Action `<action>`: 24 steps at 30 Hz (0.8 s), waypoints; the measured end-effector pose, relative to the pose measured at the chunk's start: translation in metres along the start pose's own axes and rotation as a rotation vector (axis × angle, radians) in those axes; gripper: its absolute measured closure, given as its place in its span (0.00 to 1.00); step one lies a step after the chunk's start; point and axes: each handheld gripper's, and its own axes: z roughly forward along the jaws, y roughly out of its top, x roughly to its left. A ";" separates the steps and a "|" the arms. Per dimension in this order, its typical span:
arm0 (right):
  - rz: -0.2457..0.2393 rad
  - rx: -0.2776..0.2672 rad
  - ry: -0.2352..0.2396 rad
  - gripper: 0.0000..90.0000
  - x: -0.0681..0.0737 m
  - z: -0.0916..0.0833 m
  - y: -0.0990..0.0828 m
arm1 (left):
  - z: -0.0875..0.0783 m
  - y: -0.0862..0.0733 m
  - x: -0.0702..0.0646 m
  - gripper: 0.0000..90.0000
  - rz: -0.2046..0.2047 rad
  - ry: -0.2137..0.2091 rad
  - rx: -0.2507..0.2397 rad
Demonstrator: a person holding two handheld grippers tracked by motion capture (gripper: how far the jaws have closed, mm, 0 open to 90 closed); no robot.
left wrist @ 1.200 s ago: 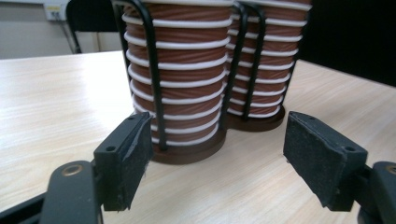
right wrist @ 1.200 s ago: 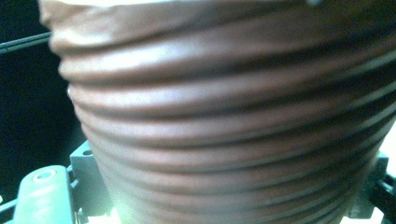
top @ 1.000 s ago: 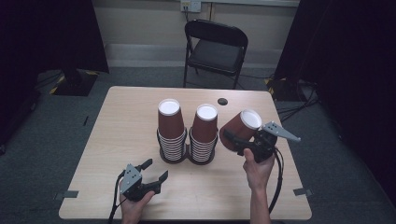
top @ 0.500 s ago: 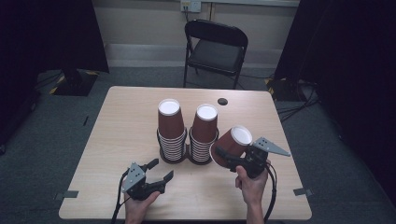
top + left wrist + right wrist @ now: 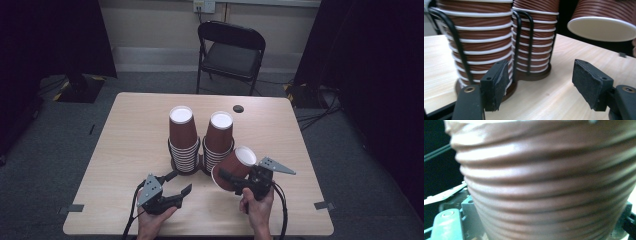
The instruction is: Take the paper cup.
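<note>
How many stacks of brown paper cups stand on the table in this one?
2. The left stack and the right stack stand side by side in black wire holders mid-table. One more single cup is apart from them, held tilted in the right gripper.

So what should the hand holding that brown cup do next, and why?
Probably lower the cup further and turn it level onto the bare table. The right gripper grips it tilted, above the wood beside the two stacks, while the left gripper waits with nothing between its jaws.
</note>
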 end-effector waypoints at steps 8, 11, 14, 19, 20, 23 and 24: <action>0.072 0.005 0.053 0.15 0.000 0.009 -0.020 | 0.006 -0.002 -0.007 0.44 0.031 -0.039 -0.018; 0.104 -0.007 0.076 0.16 -0.002 0.010 -0.025 | 0.007 0.000 -0.008 0.44 0.039 -0.041 -0.033; 0.140 -0.028 0.098 0.16 -0.002 0.010 -0.029 | 0.008 -0.001 -0.008 0.45 0.043 -0.042 -0.055; 0.167 -0.034 0.123 0.16 0.001 0.011 -0.033 | 0.013 -0.003 -0.010 0.46 0.052 -0.053 -0.074; 0.167 -0.034 0.123 0.16 0.001 0.011 -0.033 | 0.013 -0.003 -0.010 0.46 0.052 -0.053 -0.074; 0.205 -0.032 0.145 0.16 0.001 0.013 -0.038 | 0.016 -0.003 -0.011 0.46 0.055 -0.072 -0.093; 0.215 -0.032 0.151 0.16 0.001 0.014 -0.040 | 0.016 -0.003 -0.011 0.47 0.054 -0.076 -0.097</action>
